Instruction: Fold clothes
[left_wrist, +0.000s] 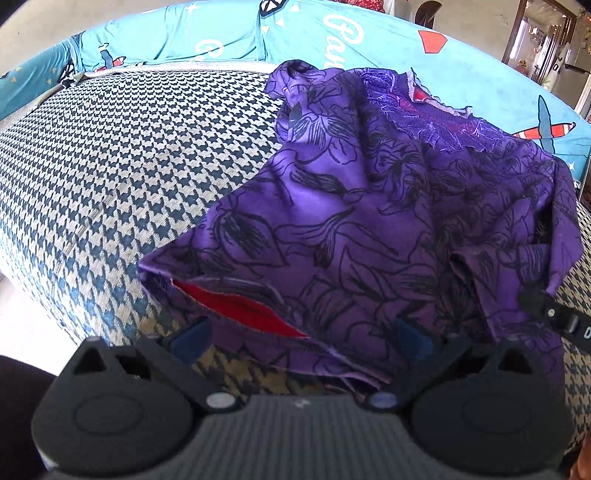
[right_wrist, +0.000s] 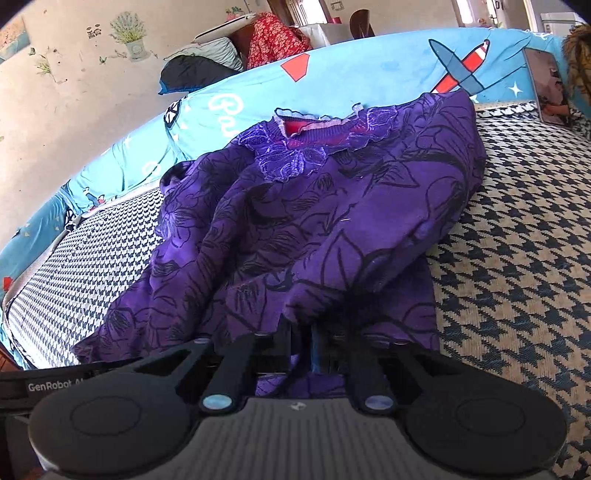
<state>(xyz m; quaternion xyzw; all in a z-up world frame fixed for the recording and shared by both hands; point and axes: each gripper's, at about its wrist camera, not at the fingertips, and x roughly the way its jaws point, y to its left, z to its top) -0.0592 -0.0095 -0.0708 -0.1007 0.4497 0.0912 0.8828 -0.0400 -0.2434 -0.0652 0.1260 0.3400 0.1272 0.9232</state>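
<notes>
A purple top (left_wrist: 369, 221) with black flower outlines and a red lining lies rumpled on the houndstooth cover (left_wrist: 129, 166), collar toward the back cushions. My left gripper (left_wrist: 301, 338) is open, its blue pads (left_wrist: 192, 334) wide apart on either side of the near hem, where the red lining shows. In the right wrist view the purple top (right_wrist: 314, 229) fills the middle, and my right gripper (right_wrist: 301, 343) is shut on a bunched fold of its near edge. The right gripper's tip (left_wrist: 554, 317) also shows at the garment's right side in the left wrist view.
Turquoise cushions (right_wrist: 351, 77) with plane prints line the back of the houndstooth seat (right_wrist: 517, 240). A flat dark panel (right_wrist: 546, 88) leans at the far right. Pillows and red cloth (right_wrist: 273, 40) are piled behind the cushions. Bare seat lies left and right of the garment.
</notes>
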